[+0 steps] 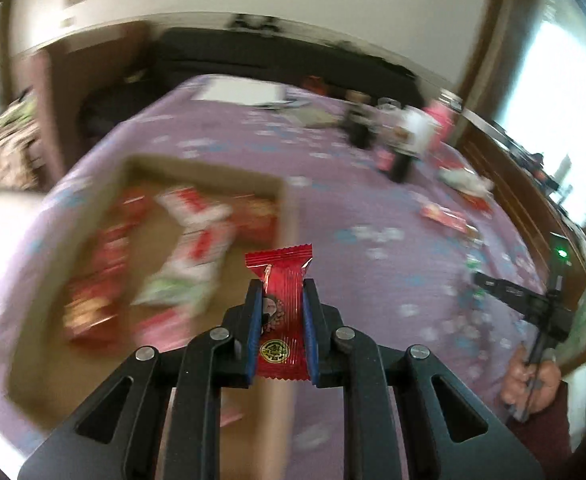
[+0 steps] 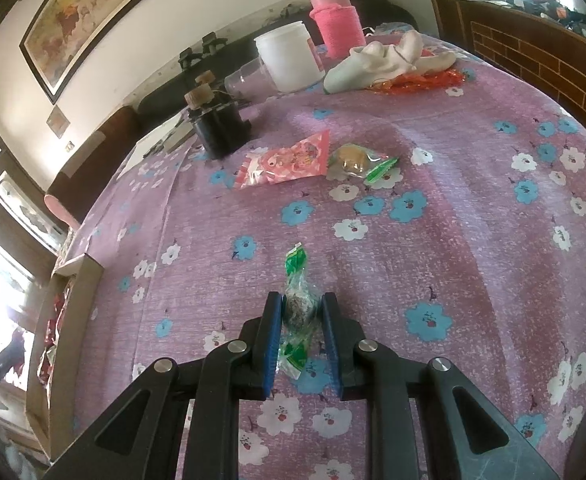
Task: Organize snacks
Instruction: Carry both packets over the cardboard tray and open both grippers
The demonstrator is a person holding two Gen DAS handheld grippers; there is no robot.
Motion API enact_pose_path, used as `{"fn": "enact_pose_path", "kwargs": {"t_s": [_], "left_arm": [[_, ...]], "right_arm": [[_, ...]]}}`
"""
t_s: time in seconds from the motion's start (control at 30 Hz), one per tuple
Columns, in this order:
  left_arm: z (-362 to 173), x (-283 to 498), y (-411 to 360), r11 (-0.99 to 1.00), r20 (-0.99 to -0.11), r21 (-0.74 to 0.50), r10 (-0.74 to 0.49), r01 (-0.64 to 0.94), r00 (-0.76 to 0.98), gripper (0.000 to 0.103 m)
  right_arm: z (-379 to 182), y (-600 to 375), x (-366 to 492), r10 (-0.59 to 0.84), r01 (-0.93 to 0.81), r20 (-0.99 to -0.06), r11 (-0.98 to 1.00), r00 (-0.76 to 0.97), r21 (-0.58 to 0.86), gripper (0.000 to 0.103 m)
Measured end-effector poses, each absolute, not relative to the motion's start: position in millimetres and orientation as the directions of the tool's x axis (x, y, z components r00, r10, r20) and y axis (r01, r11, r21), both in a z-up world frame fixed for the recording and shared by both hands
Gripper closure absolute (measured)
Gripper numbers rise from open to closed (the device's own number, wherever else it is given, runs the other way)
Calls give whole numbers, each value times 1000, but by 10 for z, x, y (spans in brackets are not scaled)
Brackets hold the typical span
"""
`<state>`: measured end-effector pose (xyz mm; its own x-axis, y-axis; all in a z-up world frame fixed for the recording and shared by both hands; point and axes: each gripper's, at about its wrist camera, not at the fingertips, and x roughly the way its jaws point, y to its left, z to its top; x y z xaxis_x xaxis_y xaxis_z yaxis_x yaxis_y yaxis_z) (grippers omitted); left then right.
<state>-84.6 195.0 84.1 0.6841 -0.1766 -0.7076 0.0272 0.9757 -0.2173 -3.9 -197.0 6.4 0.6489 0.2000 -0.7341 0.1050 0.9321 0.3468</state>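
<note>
Your left gripper (image 1: 282,292) and right gripper (image 2: 302,308) look alike: matte black angular linkage arms with triangular cutouts, round silver pivot pins, and blue pads lining the inner faces of the fingers (image 2: 271,336). Your right hand (image 1: 531,380) emerges from a dark maroon sleeve (image 1: 541,436).

- No word, brand name or number can be read anywhere in either view.
- The red snack packet (image 1: 279,312) bears a round green-and-yellow emblem low on its front; its characters are too small to make out.
- The pink packet (image 2: 289,160) on the desk shows only a cartoon print, no legible lettering.
- Packets in the cardboard box (image 1: 141,240) are blurred beyond reading.
</note>
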Motion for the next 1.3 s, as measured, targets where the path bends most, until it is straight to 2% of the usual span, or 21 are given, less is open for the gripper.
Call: {"fn": "enact_pose_path", "kwargs": {"t_s": [0.17,0.33,0.53,0.73,0.93,1.2,1.3], "left_arm": [[691,-1007,2413,978,-745,-191,-88,-85,661,87],[511,-1011,2578,972,-772,-183,-48,-148,634,87],[364,-1021,2643,969,-791,-201,-72,-147,607,87],[280,-959,2643,968,-807,-205,-85,-143,584,87],[219,-925,2730,953,-819,-250,-115,-169,563,87],[416,-1129,2928,936,-779,-310,-150,-166,609,83],[489,-1196,3044,931,-766,-313,-133,-185,629,60]], "right_arm": [[178,-1805,-80,240,67,-725,928,645,367,82],[518,-1114,-176,361,-112,-695,919,622,378,82],[777,-183,-216,444,-303,-693,895,568,326,83],[793,627,-210,476,-424,-716,864,511,271,83],[717,1215,-130,459,-487,-754,847,470,213,83],[531,1791,171,465,-537,-788,818,404,207,83],[464,1980,247,456,-550,-799,813,392,193,83]]}}
